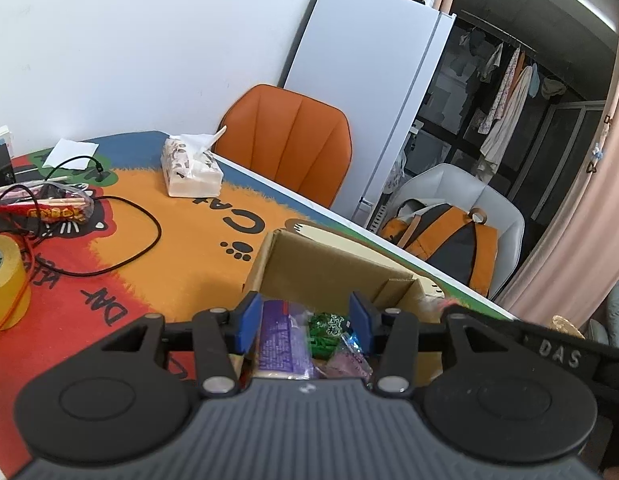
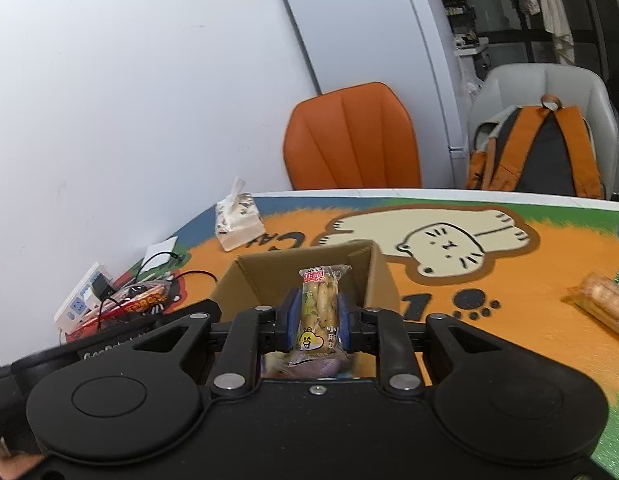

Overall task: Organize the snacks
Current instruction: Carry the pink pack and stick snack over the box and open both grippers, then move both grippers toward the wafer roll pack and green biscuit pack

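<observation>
Cardboard box [image 2: 383, 276] on cat-print table mat [image 2: 549, 264] reading "CAT", purple and green snack packs [image 1: 297, 340] inside. Right gripper [image 2: 318, 320] over box, pads pinching clear snack pack [image 2: 320, 304] upright. Left gripper [image 1: 305, 320] spread apart over box, holding nothing, "DAS" on its side

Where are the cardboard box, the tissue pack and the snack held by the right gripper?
cardboard box [image 2: 383, 280]: right wrist view, its right outer wall.
tissue pack [image 1: 191, 172]: left wrist view, its top face.
snack packet [image 2: 318, 312]: right wrist view, its middle, between the fingers.
</observation>
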